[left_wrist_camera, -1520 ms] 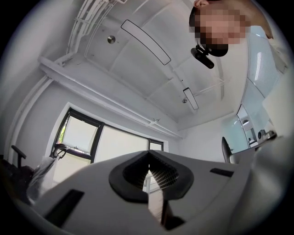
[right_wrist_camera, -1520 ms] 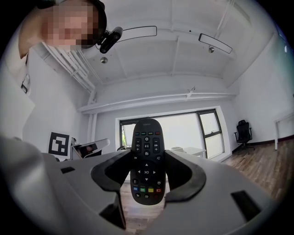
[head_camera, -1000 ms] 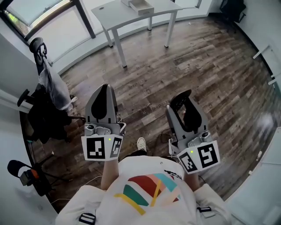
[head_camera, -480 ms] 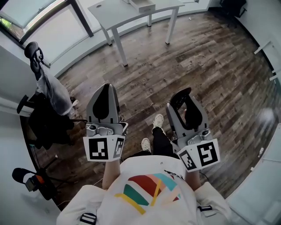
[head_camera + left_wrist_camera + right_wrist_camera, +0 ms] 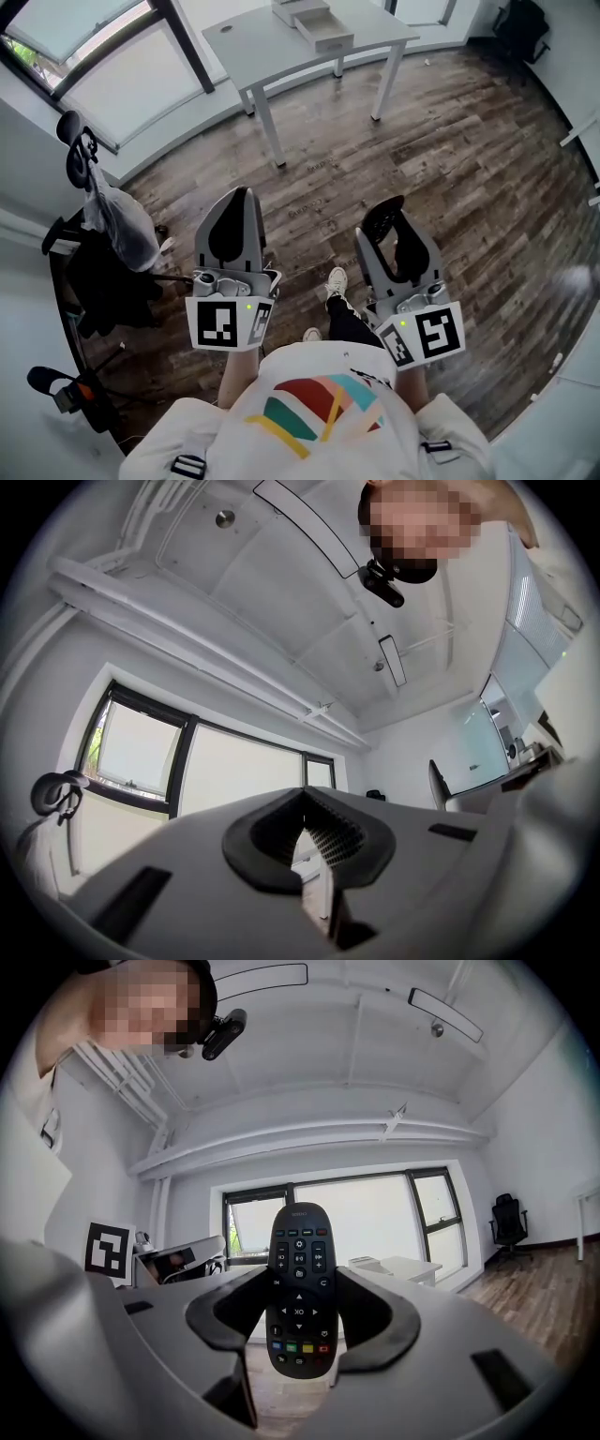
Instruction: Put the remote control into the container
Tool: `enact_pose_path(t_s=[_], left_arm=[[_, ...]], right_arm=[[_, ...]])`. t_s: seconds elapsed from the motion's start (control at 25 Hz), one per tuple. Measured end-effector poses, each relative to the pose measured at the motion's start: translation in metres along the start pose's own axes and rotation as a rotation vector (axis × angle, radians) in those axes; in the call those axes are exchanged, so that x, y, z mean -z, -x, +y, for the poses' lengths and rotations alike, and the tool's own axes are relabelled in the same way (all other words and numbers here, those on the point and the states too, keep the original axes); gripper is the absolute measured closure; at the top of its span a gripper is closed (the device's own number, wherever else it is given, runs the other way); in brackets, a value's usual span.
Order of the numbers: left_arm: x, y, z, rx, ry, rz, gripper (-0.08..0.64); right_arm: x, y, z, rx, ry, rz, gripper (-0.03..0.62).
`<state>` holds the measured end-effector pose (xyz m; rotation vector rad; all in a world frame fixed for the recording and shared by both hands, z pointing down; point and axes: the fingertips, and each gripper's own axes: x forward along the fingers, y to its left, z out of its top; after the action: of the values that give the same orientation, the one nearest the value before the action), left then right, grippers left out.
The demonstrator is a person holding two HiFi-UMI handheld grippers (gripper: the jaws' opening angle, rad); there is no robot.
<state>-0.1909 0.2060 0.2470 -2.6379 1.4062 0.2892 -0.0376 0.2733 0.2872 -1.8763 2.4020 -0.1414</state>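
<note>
Right gripper view: my right gripper [image 5: 302,1309] was clamped on the slim black plastic remote control [image 5: 300,1269], buttons facing the cam, top end poking past the pads. Left gripper [image 5: 306,841] was closed, empty. The open white box container [image 5: 323,30] sat on the pale grey table [image 5: 253,42], well ahead. Best approach imo: keep grip firm, walk up, lower the remote inside before releasing.

Table [image 5: 281,47], far: moved nearer, more of its top showing than a second ago. Container [image 5: 322,31] on it: now fully in view. Shoe [image 5: 336,279]: stepped forward, dark trouser leg [image 5: 354,319] newly showing.
</note>
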Motion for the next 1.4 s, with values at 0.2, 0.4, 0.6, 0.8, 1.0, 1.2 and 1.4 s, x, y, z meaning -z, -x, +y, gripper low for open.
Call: enact_pose_path(t_s=[0.2, 0.4, 0.6, 0.8, 1.0, 1.2, 1.4], left_arm=[[0.009, -0.062, 0.016, -0.020, -0.004, 0.004, 0.552], [0.027, -0.115, 0.014, -0.027, -0.010, 0.025, 0.552], [0.031, -0.158, 0.013, -0.031, -0.027, 0.007, 0.552], [0.031, -0.182, 0.008, -0.028, -0.040, -0.005, 0.552], [0.040, -0.202, 0.016, -0.025, -0.027, -0.010, 0.552], [0.057, -0.236, 0.035, -0.014, -0.007, -0.027, 0.552], [0.075, -0.282, 0.069, -0.012, 0.015, -0.031, 0.552]], right_arm=[[-0.007, -0.055, -0.040, -0.011, 0.003, 0.013, 0.360], [-0.010, -0.092, -0.080, -0.022, -0.008, 0.014, 0.360], [-0.010, -0.122, -0.115, -0.032, -0.042, 0.002, 0.360], [-0.019, -0.134, -0.138, -0.028, -0.046, -0.024, 0.360], [-0.023, -0.149, -0.150, -0.014, -0.029, -0.034, 0.360], [-0.020, -0.179, -0.166, 0.013, -0.009, -0.030, 0.360], [-0.023, -0.235, -0.179, 0.014, 0.014, -0.033, 0.360]])
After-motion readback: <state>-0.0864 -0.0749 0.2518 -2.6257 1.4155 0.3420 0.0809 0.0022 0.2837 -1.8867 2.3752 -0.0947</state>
